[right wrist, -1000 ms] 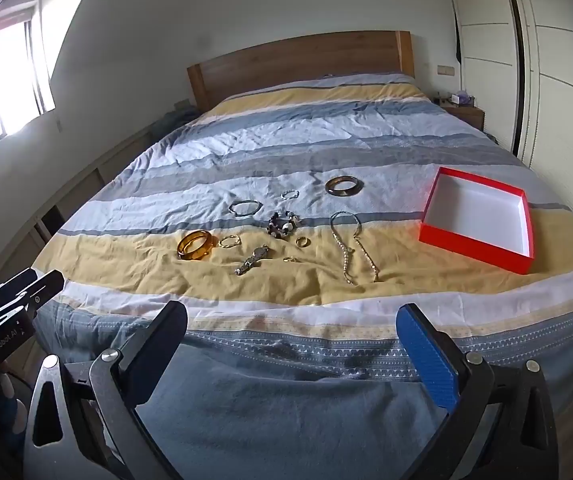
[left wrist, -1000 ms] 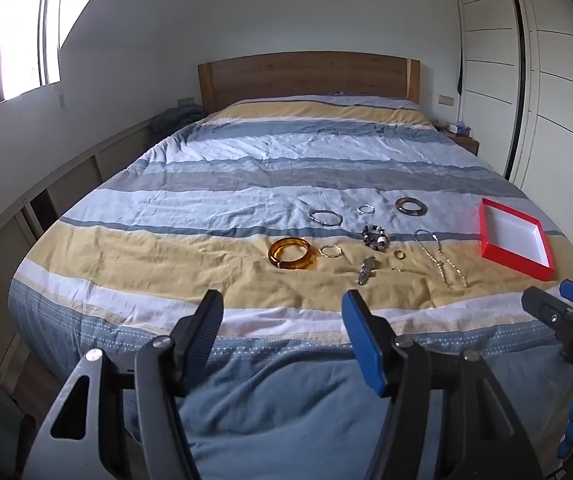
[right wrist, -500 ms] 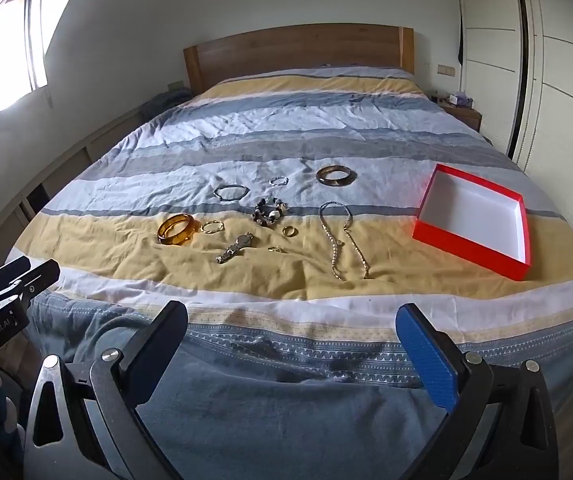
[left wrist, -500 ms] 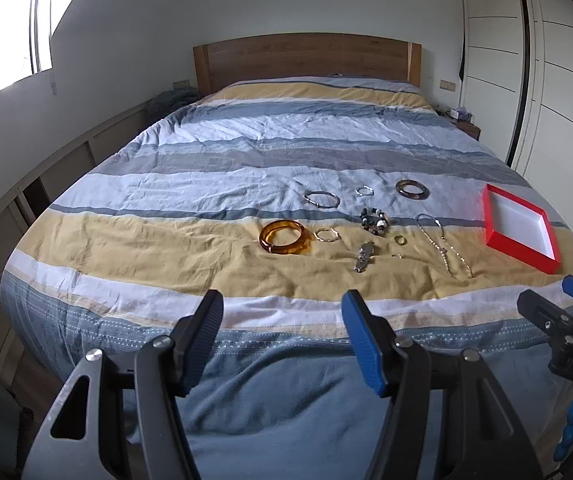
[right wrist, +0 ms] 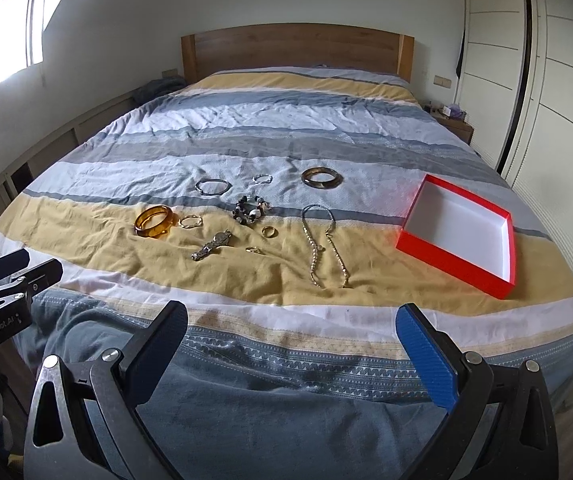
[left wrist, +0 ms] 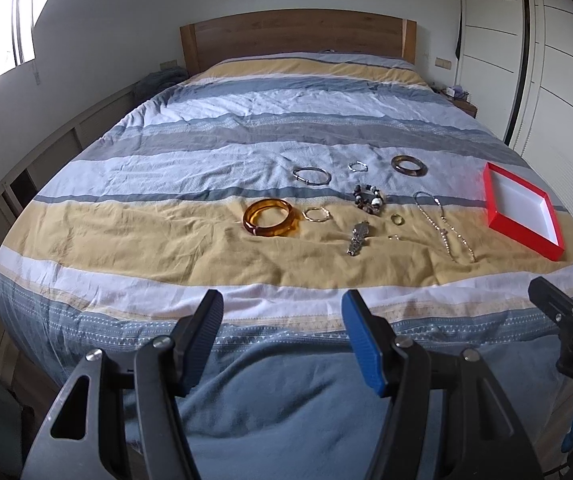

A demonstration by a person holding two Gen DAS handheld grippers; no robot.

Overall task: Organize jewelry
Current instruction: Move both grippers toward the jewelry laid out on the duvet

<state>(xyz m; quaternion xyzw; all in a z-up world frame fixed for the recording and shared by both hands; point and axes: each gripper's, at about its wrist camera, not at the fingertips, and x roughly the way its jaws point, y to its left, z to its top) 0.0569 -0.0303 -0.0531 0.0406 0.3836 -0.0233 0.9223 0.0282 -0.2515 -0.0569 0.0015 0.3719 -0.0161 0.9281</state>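
Several jewelry pieces lie on the striped bed: an amber bangle, a silver bangle, a brown bangle, a beaded bracelet, a watch, a gold ring and a chain necklace. An empty red box with white inside sits at the right. My left gripper and right gripper are both open and empty, held off the foot of the bed.
A wooden headboard stands at the far end. White wardrobe doors run along the right, with a bedside table near them. A low shelf and window are at the left.
Both grippers have moved forward and up toward the bed, so the jewelry and box look larger and nearer. Nothing on the bed has moved.
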